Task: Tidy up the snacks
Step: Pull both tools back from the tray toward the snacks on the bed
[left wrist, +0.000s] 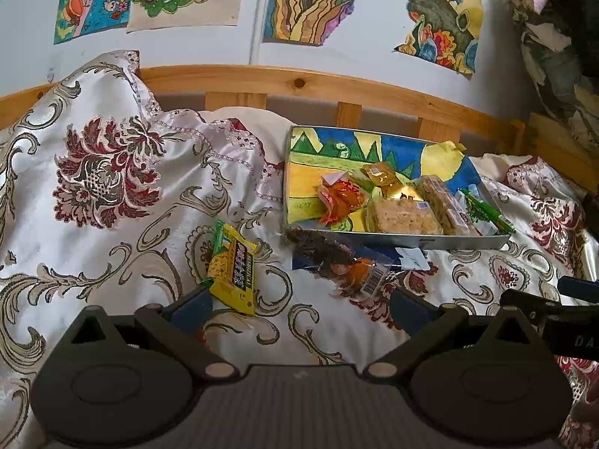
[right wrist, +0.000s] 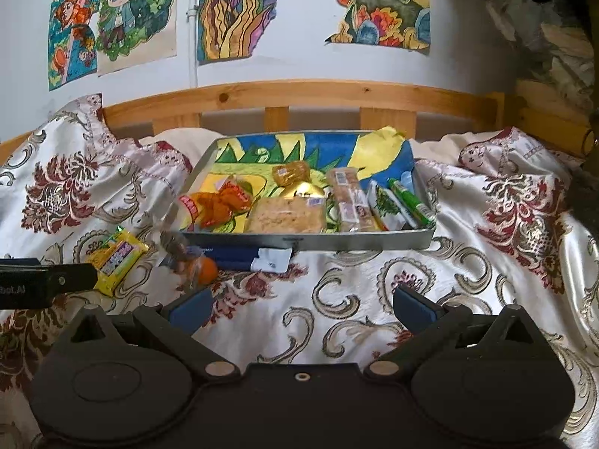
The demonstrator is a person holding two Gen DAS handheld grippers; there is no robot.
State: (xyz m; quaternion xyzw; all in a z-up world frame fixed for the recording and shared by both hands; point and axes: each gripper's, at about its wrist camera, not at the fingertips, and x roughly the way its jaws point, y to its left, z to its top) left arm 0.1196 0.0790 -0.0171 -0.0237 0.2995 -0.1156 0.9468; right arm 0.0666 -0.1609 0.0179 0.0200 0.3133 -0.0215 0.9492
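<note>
A shallow grey tray (left wrist: 397, 240) (right wrist: 307, 241) lined with a colourful drawing lies on the bed and holds several wrapped snacks: an orange packet (left wrist: 338, 198) (right wrist: 221, 202), pale rice cakes (left wrist: 402, 215) (right wrist: 286, 217), a green-and-white packet (right wrist: 389, 205). On the bedspread in front lie a yellow bar (left wrist: 234, 267) (right wrist: 116, 262) and a clear packet with an orange piece (left wrist: 348, 265) (right wrist: 198, 262). My left gripper (left wrist: 299, 305) is open and empty, just short of both loose snacks. My right gripper (right wrist: 301, 307) is open and empty over bare bedspread.
A wooden headboard (left wrist: 299, 82) (right wrist: 299, 93) runs behind the tray. A blue-and-white packet (right wrist: 243, 254) lies against the tray's front wall. The patterned bedspread (left wrist: 112, 172) bunches high at the left. The other gripper shows at each view's edge (left wrist: 550, 314) (right wrist: 33, 280).
</note>
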